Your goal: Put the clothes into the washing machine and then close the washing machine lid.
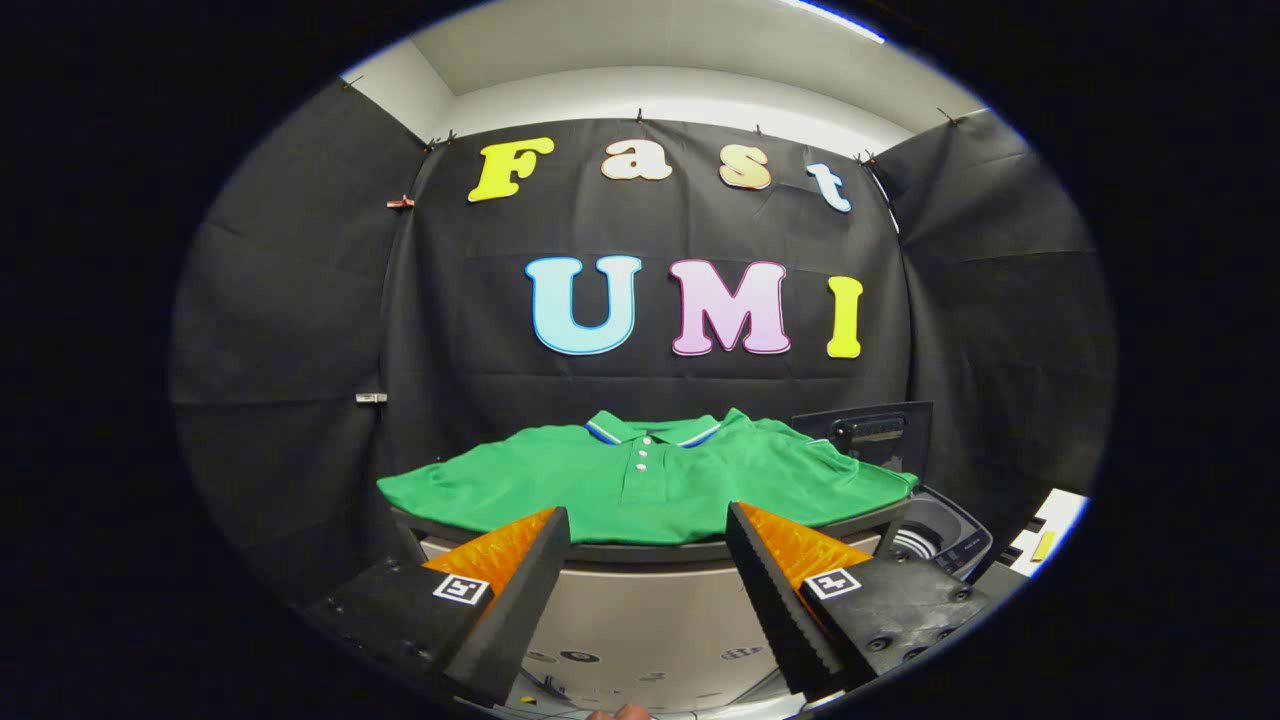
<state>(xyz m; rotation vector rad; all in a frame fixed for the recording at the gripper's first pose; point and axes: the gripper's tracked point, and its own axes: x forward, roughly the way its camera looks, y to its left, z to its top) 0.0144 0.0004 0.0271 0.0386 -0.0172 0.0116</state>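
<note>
A green polo shirt (650, 480) with a striped collar and white buttons lies spread flat on a dark table top (640, 551), just beyond the fingers. My gripper (648, 512) is open, its two fingers wide apart with nothing between them, hovering at the table's near edge in front of the shirt's hem. To the right of the table stands the washing machine (940, 535), its drum opening showing and its dark lid (870, 432) raised upright behind it.
The table's pale front panel (640, 610) drops below its edge between the fingers. Black cloth walls close in the booth behind and on both sides. A white surface with a yellow item (1045, 540) lies right of the washer.
</note>
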